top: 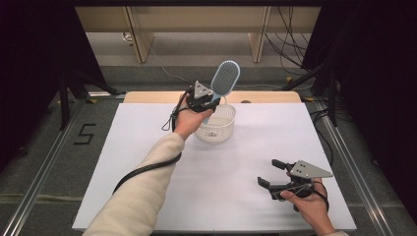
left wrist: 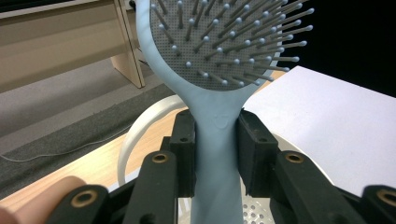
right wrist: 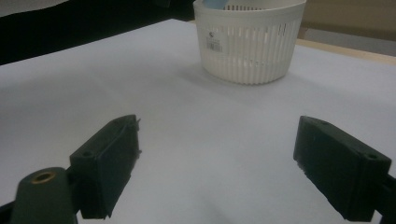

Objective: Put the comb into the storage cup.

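While the left gripper (top: 210,101) was raised over the far middle of the table, these points were noted:

Left jaws: clamped on the handle of the light blue hairbrush (left wrist: 219,74), one pad on each side of it, just below the head.
Hairbrush: upright, tilted slightly right, bristled head up; its lower end hung above the open white basket (top: 216,124). Whether the tip touched the basket could not be told.
Basket: stood on the white table cover (top: 246,167), far middle, near the far edge where a strip of bare wood (top: 265,96) showed; slotted wall, small label facing near.
Right gripper (top: 269,173): near right, low over the cover, jaws spread wide with nothing between them, pointing left and far toward the basket.
Open room: bare cover lay between the right gripper and the basket, and across the near left except for the sleeve (top: 142,196) and the left cable.
Edges: right gripper sat close to the near edge; the cover's left and right margins were free.
Surroundings: grey floor with a taped "5" (top: 84,133) at left, wooden furniture (top: 196,24) beyond the table, loose cables far right.
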A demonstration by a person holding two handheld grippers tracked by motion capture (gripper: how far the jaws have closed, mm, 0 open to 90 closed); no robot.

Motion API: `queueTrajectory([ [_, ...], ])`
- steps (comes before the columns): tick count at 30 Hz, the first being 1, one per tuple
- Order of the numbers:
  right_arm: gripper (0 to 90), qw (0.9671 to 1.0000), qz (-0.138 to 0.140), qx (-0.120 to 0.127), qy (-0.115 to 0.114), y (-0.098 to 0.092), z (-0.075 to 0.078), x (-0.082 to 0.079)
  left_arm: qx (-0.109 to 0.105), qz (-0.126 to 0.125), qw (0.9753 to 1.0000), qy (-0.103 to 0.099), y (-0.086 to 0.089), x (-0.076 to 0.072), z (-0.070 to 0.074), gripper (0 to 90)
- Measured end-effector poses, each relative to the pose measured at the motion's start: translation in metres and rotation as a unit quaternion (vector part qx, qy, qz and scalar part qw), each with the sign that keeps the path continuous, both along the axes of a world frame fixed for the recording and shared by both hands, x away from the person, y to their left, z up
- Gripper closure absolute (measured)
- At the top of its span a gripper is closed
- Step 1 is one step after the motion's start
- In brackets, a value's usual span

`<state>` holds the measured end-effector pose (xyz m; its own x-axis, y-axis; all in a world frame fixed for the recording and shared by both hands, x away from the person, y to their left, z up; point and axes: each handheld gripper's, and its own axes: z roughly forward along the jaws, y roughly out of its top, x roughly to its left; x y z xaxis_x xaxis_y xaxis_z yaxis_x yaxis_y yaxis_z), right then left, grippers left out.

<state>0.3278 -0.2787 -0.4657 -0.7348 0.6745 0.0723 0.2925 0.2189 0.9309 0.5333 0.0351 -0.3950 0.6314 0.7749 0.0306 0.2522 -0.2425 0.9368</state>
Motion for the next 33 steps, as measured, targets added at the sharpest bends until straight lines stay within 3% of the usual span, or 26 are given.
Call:
queueTrajectory([
  [33, 15.2, 1.0, 0.0, -0.001, 0.001, 0.0, 0.0, 0.0, 0.01, -0.01, 0.9999, 0.002, -0.003, -0.001, -0.013, 69.6],
])
